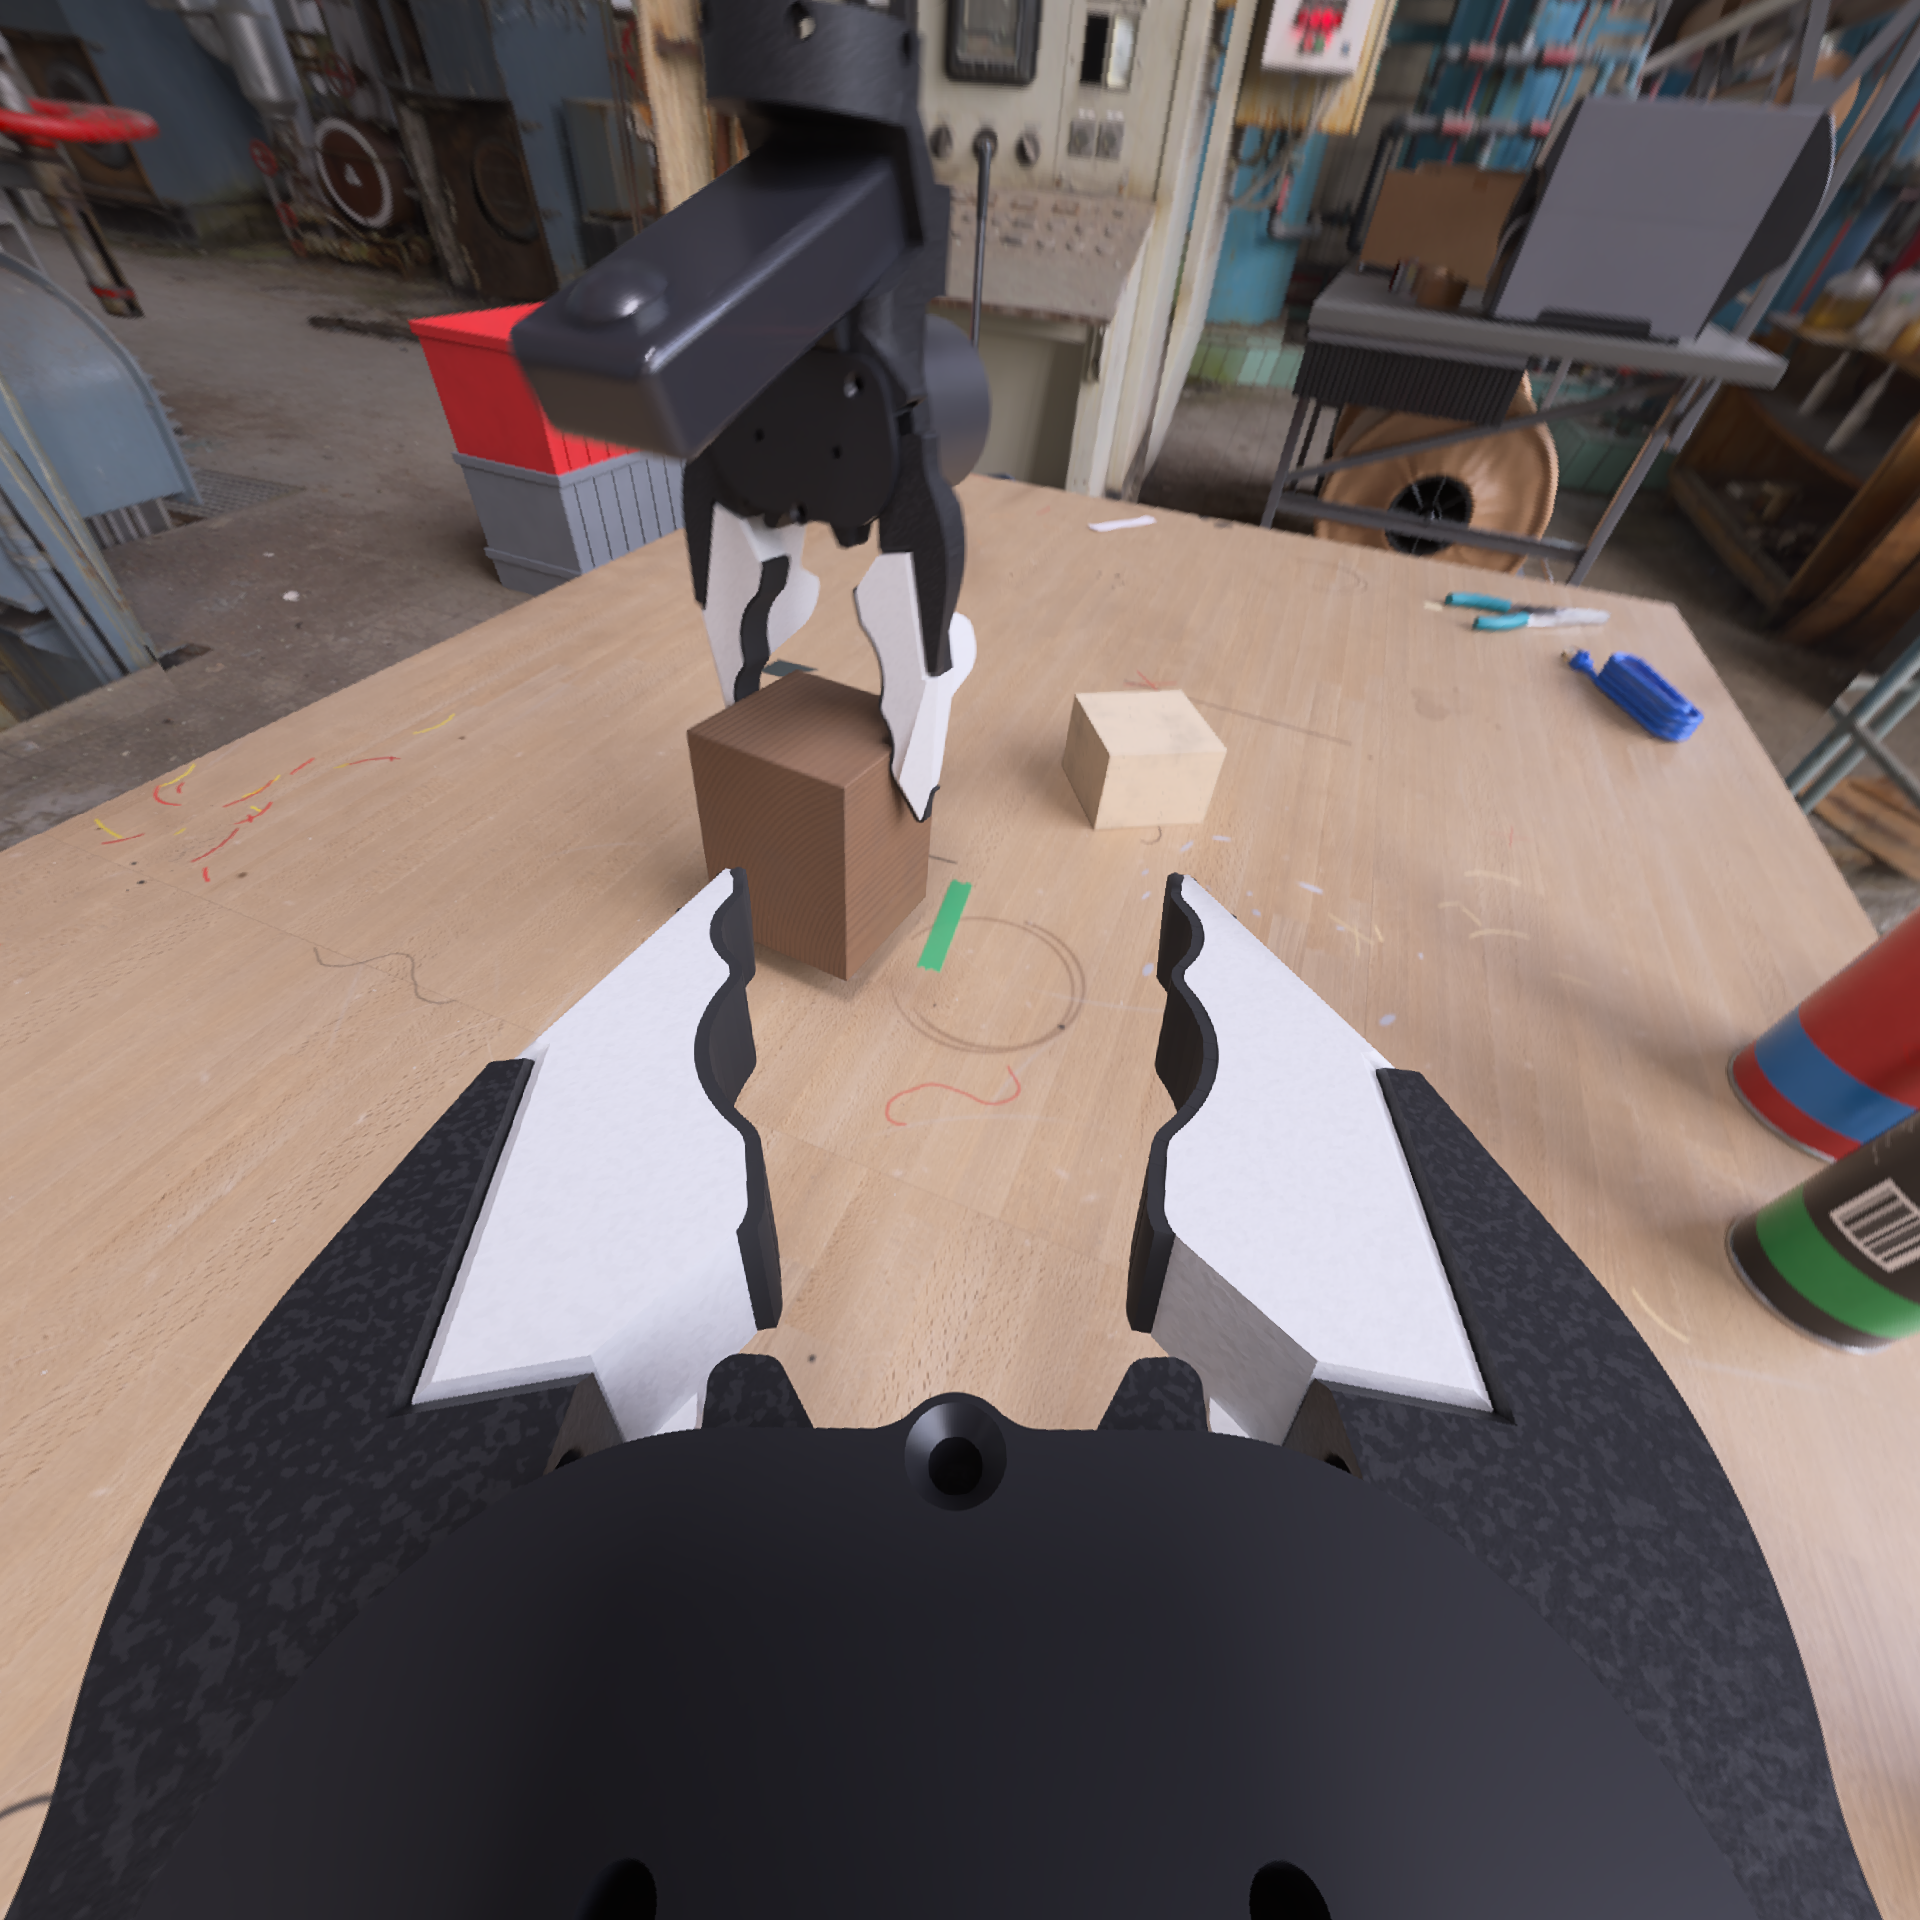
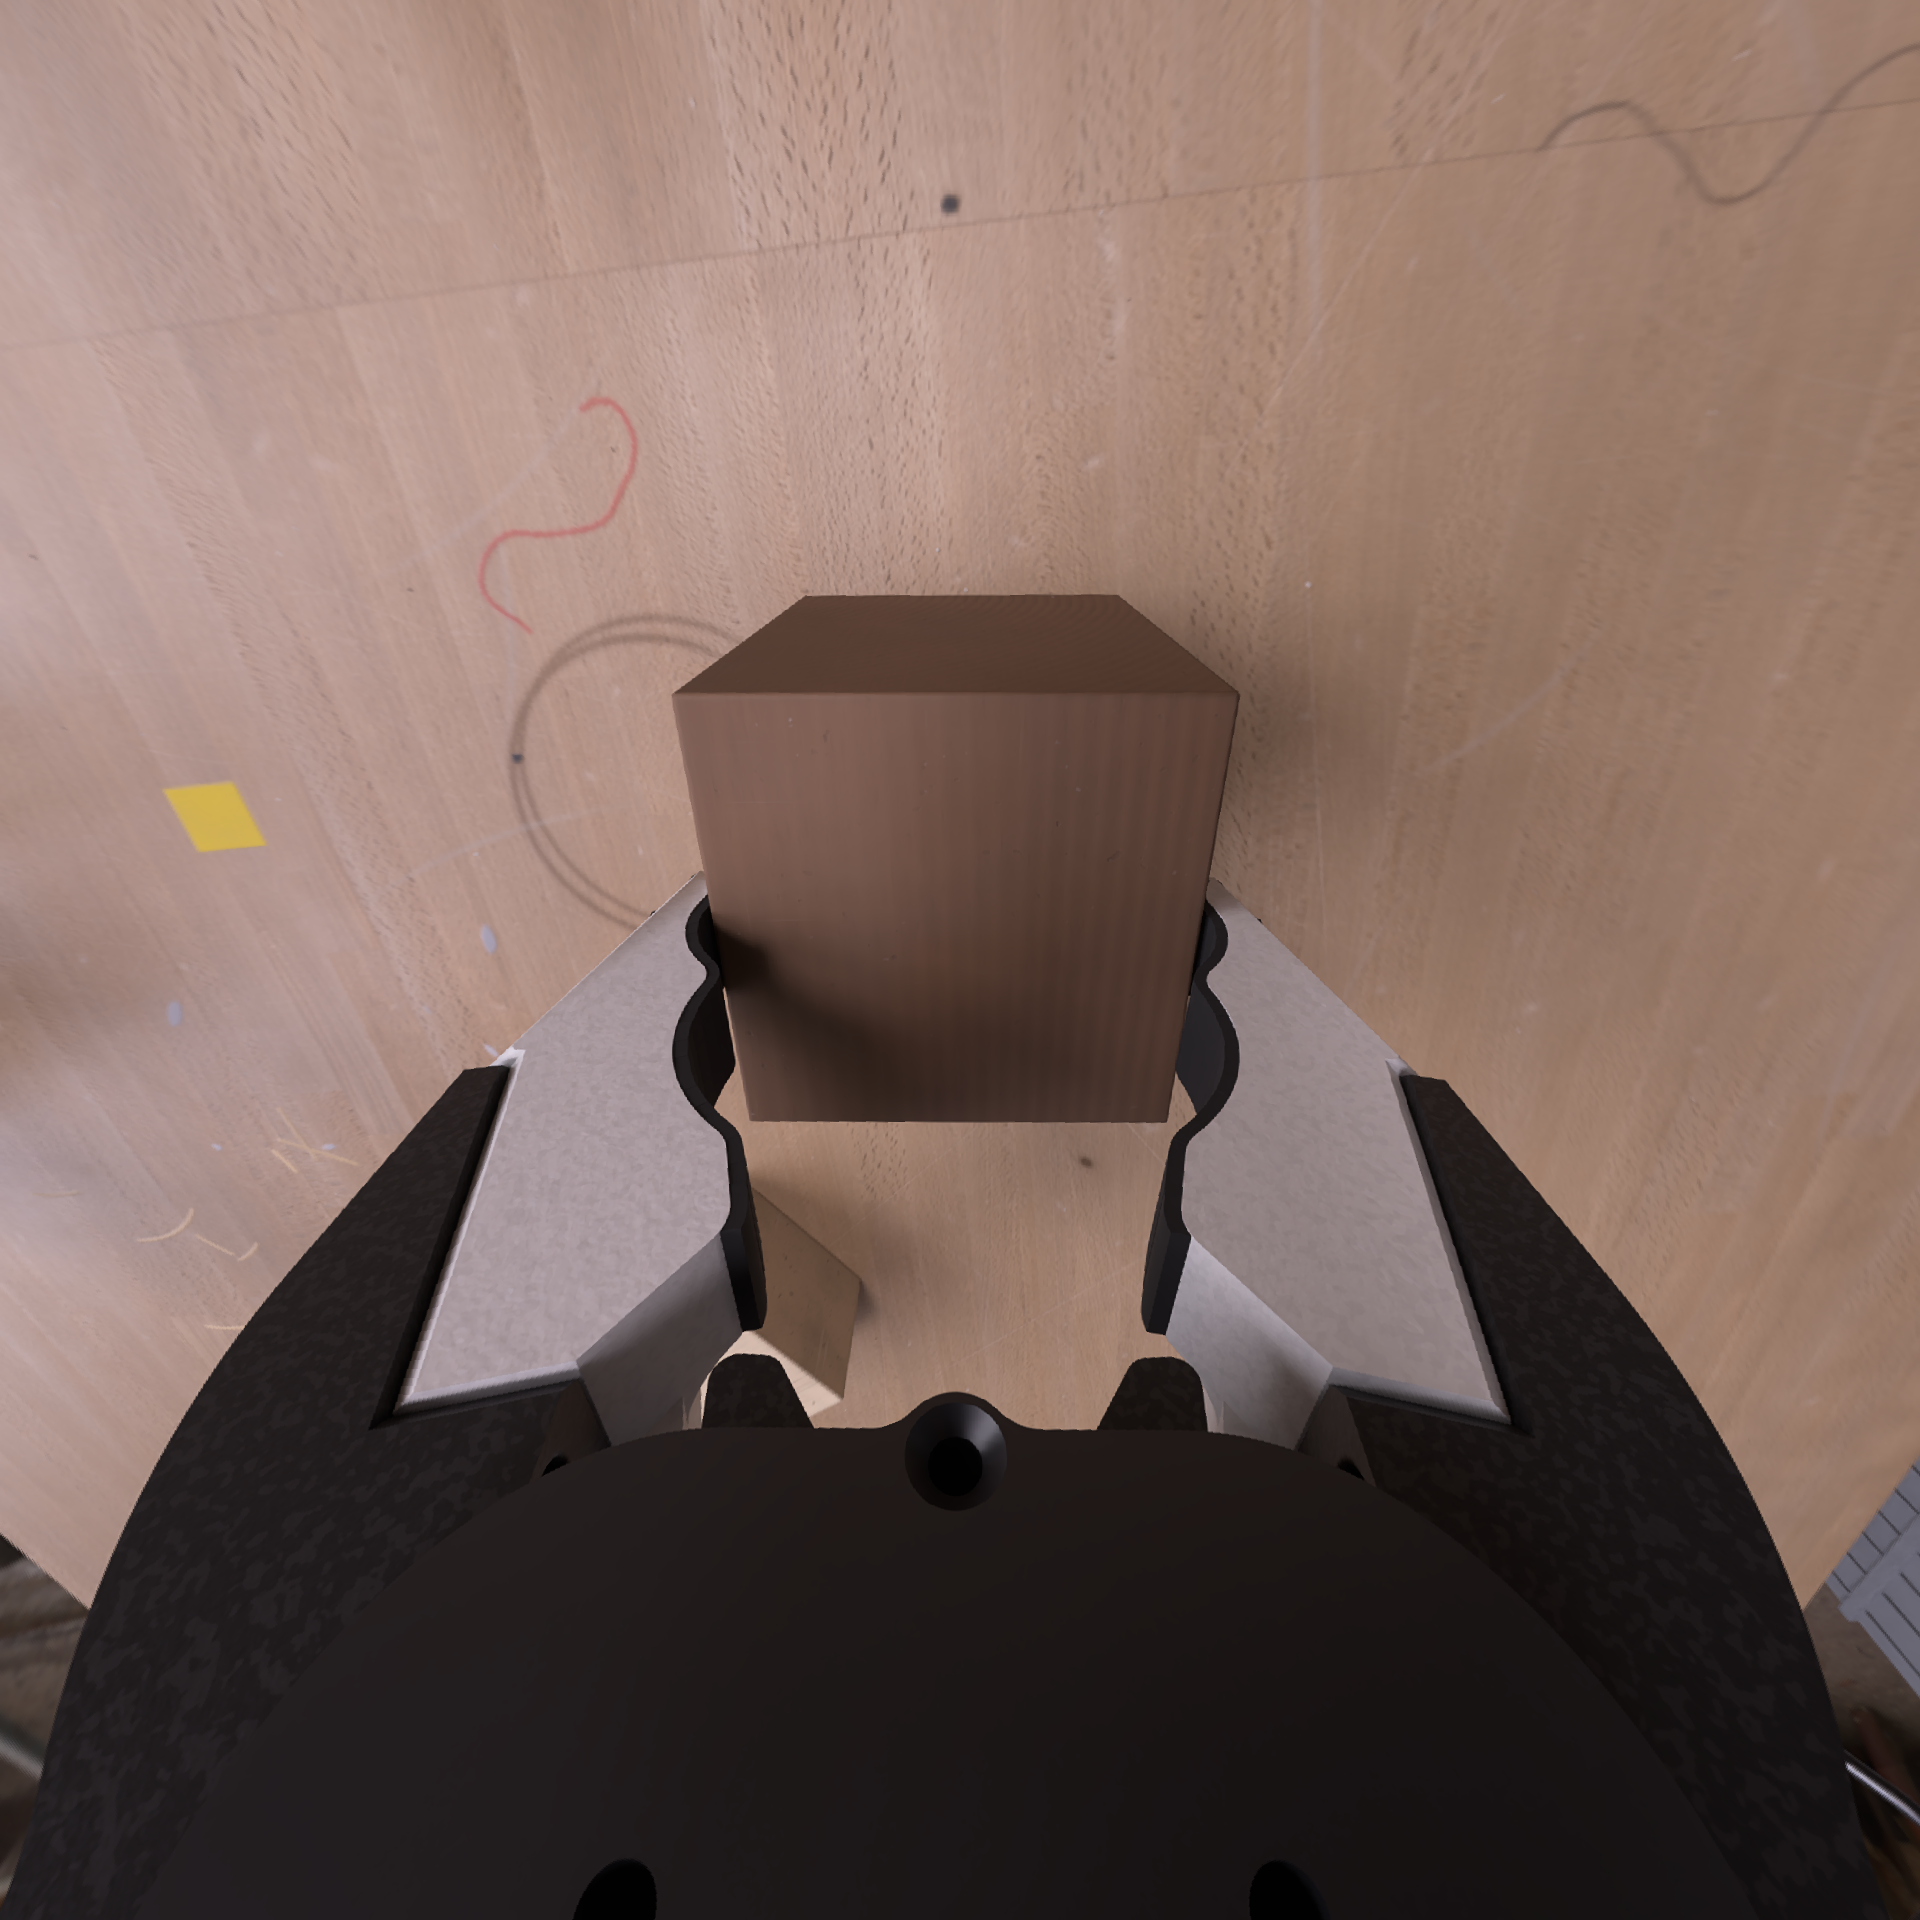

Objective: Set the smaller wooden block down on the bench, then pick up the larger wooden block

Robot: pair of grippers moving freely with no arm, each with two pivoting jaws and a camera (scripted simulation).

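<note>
now the right gripper brackets the larger wooden block, fingers touching its sides (whether it truly pinches, i cannot tell). squeeze evenly before lifting; the smaller wooden block sits apart on the bench, left gripper spread, empty.

The left gripper has a rounded black body with a speckled, grainy finish, a recessed round screw hole at its centre and two dark holes lower down. Its white fingers taper forward, each edged inside with a wavy black rubber pad. The right gripper is built alike; seen from outside, it carries a boxy dark-grey housing.
</note>
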